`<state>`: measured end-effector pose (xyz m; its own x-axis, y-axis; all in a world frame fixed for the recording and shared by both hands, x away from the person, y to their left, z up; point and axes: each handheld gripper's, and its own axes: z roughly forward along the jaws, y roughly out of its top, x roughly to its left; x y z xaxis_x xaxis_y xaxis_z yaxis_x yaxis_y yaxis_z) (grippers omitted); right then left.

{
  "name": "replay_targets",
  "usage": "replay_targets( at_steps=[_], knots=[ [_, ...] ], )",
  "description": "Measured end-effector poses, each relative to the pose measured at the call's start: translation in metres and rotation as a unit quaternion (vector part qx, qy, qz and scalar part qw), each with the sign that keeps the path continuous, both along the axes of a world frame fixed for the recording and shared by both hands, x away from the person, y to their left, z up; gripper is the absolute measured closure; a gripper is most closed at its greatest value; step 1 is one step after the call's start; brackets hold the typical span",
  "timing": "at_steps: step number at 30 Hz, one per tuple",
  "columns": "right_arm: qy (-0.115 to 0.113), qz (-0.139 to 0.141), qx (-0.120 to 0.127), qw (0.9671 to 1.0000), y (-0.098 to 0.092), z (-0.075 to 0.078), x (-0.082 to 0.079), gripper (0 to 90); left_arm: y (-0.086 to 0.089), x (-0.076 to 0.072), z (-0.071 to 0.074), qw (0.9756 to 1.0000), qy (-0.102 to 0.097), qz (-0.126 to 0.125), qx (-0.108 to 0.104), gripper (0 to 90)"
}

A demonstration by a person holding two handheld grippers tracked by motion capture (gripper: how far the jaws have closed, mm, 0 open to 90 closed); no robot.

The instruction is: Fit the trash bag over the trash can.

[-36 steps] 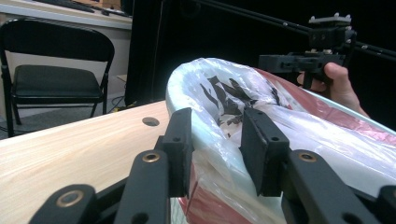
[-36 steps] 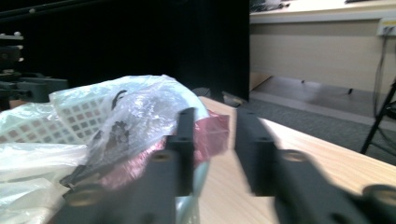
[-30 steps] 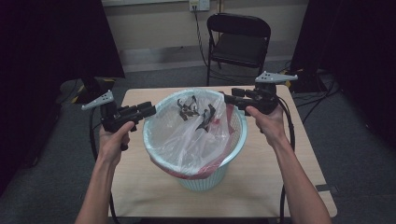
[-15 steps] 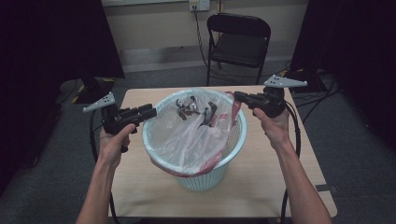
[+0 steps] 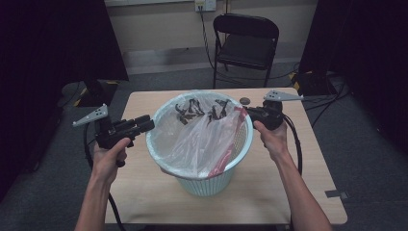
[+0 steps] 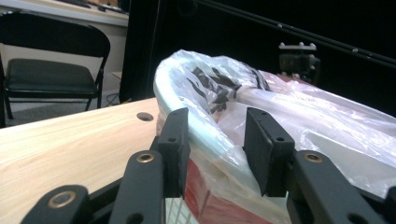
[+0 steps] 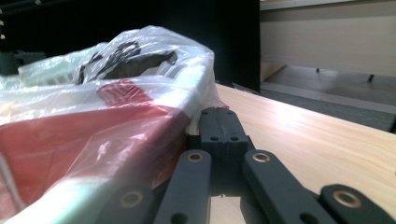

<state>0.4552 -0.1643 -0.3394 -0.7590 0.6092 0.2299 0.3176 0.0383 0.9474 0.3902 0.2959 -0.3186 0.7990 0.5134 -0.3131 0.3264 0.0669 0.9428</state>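
On counter (image 5: 288, 159): round lattice bin (image 5: 207, 180) upright, mouth up, crinkly clear bag (image 5: 202, 134) inside. Left tool (image 6: 217, 144) wide at rim; right tool (image 7: 223, 126) closed beside bag.

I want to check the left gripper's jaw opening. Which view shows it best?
The left gripper view: the left gripper is open, jaws apart before the basket rim. The high view shows it small, from above.
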Motion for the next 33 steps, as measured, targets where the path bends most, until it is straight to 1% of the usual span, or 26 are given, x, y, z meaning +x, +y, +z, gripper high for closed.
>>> replay_targets(
  at_steps=[1,2,3,4,5,6,7,8,9,10,11,12,14,15,18,19,20,22,24,26,28,29,30,31,32,33],
  knots=[
    [-0.002,0.006,0.0,1.0,0.002,0.0,0.004,90.0,0.003,0.002,0.0,0.9999,-0.004,0.0,-0.013,60.5],
    [-0.001,0.009,-0.001,1.0,0.004,-0.001,0.007,90.0,0.006,0.006,0.002,0.9997,-0.004,0.014,-0.019,58.6],
    [0.002,0.019,-0.003,0.9998,0.008,-0.002,0.011,90.0,0.006,0.009,0.003,0.9996,-0.004,0.023,-0.014,55.3],
    [0.003,0.024,0.0,0.9997,0.01,-0.003,0.014,90.0,0.004,0.016,0.003,0.9996,-0.003,0.029,-0.006,54.3],
    [0.003,0.025,-0.002,0.9997,0.012,-0.003,0.016,88.3,0.003,0.023,0.003,0.9996,0.002,0.028,0.004,53.0],
    [0.003,0.023,-0.007,0.9997,0.013,-0.002,0.018,85.1,-0.001,0.03,0.003,0.9992,0.006,0.036,0.016,52.2],
    [0.003,0.02,-0.01,0.9997,0.014,-0.001,0.02,80.8,-0.003,0.037,0.002,0.9992,0.011,0.034,0.02,52.3],
    [0.003,0.008,-0.013,0.9999,0.013,0.001,0.021,76.0,-0.004,0.041,0.001,0.9994,0.012,0.032,0.009,52.4],
    [0.002,0.001,-0.012,0.9999,0.011,0.002,0.021,72.3,-0.006,0.042,0.001,0.9995,0.009,0.03,0.004,55.7],
    [0.004,-0.004,-0.012,0.9999,0.008,0.003,0.021,69.0,-0.009,0.042,0.001,0.9996,0.003,0.026,0.011,61.3],
    [0.004,-0.01,-0.013,0.9999,0.005,0.004,0.021,65.7,-0.011,0.042,0.001,0.9997,0.002,0.02,0.015,62.9],
    [0.004,-0.018,-0.013,0.9998,0.002,0.007,0.02,64.0,-0.013,0.041,0.001,0.9996,0.0,0.022,0.019,64.2],
    [0.001,-0.026,-0.011,0.9996,-0.003,0.011,0.018,60.5,-0.012,0.037,0.003,0.9993,-0.003,0.026,0.028,64.0],
    [-0.002,-0.033,-0.005,0.9995,-0.006,0.017,0.015,58.5,-0.011,0.034,0.004,0.9991,-0.006,0.028,0.032,64.3],
    [-0.017,-0.031,0.001,0.9994,-0.007,0.029,0.005,55.6,-0.006,0.024,0.006,0.9986,-0.009,0.031,0.041,65.0],
    [-0.023,-0.032,0.002,0.9992,-0.006,0.034,0.0,54.1,-0.005,0.021,0.007,0.9985,-0.012,0.031,0.045,65.2],
    [-0.024,-0.028,0.004,0.9993,-0.005,0.037,-0.002,53.2,-0.003,0.016,0.008,0.998,-0.018,0.032,0.05,65.2],
    [-0.028,-0.022,0.002,0.9994,-0.001,0.043,-0.01,49.7,-0.001,0.009,0.008,0.9982,-0.017,0.032,0.047,65.0],
    [-0.033,-0.014,0.003,0.9994,0.002,0.048,-0.017,49.0,0.002,0.002,0.007,0.9982,-0.022,0.032,0.045,64.9],
    [-0.035,-0.009,0.0,0.9994,0.006,0.051,-0.021,46.9,0.004,-0.005,0.007,0.9987,-0.015,0.032,0.037,64.9],
    [-0.035,-0.002,-0.008,0.9994,0.01,0.052,-0.024,45.5,0.004,-0.009,0.007,0.9985,-0.018,0.03,0.041,64.5],
    [-0.033,0.001,-0.012,0.9994,0.011,0.052,-0.024,44.7,0.005,-0.01,0.008,0.9985,-0.018,0.027,0.044,64.1],
    [-0.03,0.002,-0.017,0.9994,0.013,0.052,-0.024,44.0,0.006,-0.01,0.008,0.9987,-0.018,0.023,0.042,64.2],
    [-0.025,0.004,-0.024,0.9994,0.015,0.051,-0.023,43.2,0.007,-0.008,0.008,0.999,-0.018,0.021,0.033,64.2],
    [-0.022,0.0,-0.03,0.9993,0.016,0.051,-0.023,43.2,0.008,-0.006,0.01,0.9992,-0.017,0.027,0.025,61.9],
    [-0.023,0.001,-0.037,0.9991,0.017,0.05,-0.023,43.8,0.008,-0.003,0.01,0.9992,-0.018,0.029,0.021,58.6]
  ],
)
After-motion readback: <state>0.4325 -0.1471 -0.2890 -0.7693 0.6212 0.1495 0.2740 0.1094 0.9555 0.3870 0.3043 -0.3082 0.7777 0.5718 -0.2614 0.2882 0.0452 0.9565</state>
